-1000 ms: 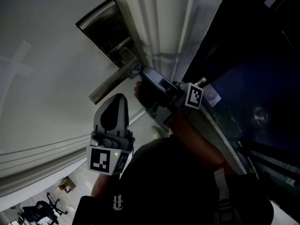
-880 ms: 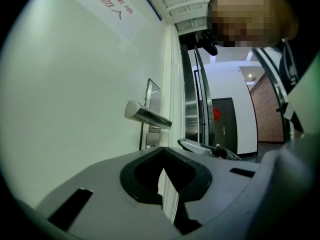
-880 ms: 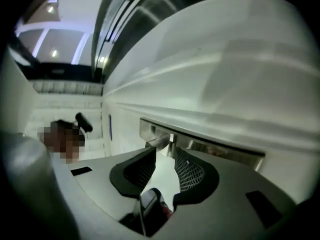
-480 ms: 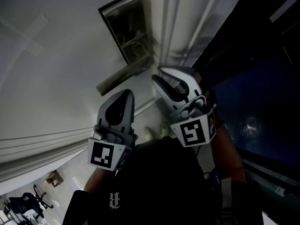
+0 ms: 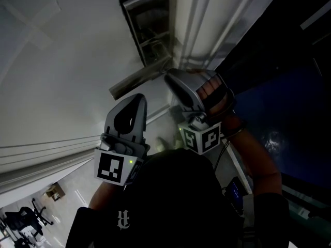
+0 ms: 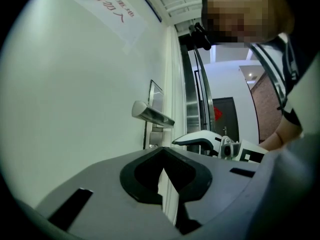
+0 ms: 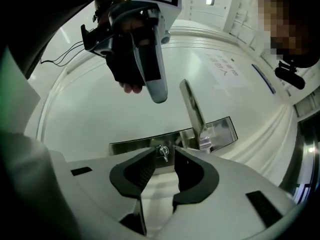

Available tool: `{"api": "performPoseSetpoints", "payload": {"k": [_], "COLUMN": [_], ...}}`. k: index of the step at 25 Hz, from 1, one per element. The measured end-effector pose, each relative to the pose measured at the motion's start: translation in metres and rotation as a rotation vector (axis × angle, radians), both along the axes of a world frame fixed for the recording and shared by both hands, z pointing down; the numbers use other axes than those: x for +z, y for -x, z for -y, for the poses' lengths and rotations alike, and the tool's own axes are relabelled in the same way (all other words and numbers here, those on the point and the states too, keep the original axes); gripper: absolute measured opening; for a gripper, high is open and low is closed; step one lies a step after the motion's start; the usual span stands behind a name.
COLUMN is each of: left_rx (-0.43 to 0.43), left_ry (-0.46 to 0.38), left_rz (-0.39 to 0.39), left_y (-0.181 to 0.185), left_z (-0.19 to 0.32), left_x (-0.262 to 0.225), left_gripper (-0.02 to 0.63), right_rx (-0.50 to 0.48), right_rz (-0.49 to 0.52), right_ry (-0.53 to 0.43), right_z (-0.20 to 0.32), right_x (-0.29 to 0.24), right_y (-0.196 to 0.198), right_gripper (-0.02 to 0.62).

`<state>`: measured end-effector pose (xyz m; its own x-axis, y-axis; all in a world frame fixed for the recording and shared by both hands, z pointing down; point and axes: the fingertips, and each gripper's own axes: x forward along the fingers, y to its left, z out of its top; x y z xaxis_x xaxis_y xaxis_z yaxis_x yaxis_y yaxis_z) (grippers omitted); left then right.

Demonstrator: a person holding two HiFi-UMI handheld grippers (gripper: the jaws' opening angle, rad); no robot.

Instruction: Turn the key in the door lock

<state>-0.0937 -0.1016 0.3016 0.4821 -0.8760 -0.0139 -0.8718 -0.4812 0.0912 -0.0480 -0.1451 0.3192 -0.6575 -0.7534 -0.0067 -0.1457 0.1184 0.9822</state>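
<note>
A small metal key (image 7: 162,152) sticks out of the steel lock plate (image 7: 140,145) on the white door, below the lever handle (image 7: 192,111). My right gripper (image 7: 164,158) is open, and the key shows in the gap just beyond its tips without being touched. In the head view the right gripper (image 5: 171,80) points at the lower end of the lock plate (image 5: 149,19), under the lever handle (image 5: 138,80); the key is hidden there. My left gripper (image 5: 135,101) hangs shut and empty to the left, short of the door. From the left gripper view, the handle (image 6: 152,115) juts out above the right gripper (image 6: 200,139).
The door frame (image 5: 194,30) runs beside the lock on the right, with a dark glass panel (image 5: 279,87) past it. A paper notice (image 6: 107,9) is stuck high on the door. An office chair (image 5: 23,218) stands on the floor far below.
The right gripper has drawn back from the lock and rolled over, so its marker cube now faces me. The left gripper has stayed almost still.
</note>
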Motion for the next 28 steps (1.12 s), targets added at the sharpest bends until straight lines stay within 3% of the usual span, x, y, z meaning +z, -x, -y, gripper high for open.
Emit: {"api": "performPoseSetpoints", "payload": {"k": [10,18,28], "left_rx": [0.002,0.003,0.006], "left_ry": [-0.005,-0.001,-0.003], "left_rz": [0.006,-0.001,-0.002], "left_y": [0.005,0.006,0.004], "left_z": [-0.001,0.001,0.002], "left_x": [-0.001,0.001,0.000], "left_gripper": [0.006,0.006,0.006], "right_rx": [0.101,0.106,0.118], "right_rz": [-0.026,-0.016,0.033], "right_ry": [-0.046,-0.072,-0.017], "right_z": [0.025,0.027,0.027], "right_x": [0.002,0.002,0.001], "right_y": [0.010,0.014,0.015], "right_gripper": [0.092,0.055,0.048]}}
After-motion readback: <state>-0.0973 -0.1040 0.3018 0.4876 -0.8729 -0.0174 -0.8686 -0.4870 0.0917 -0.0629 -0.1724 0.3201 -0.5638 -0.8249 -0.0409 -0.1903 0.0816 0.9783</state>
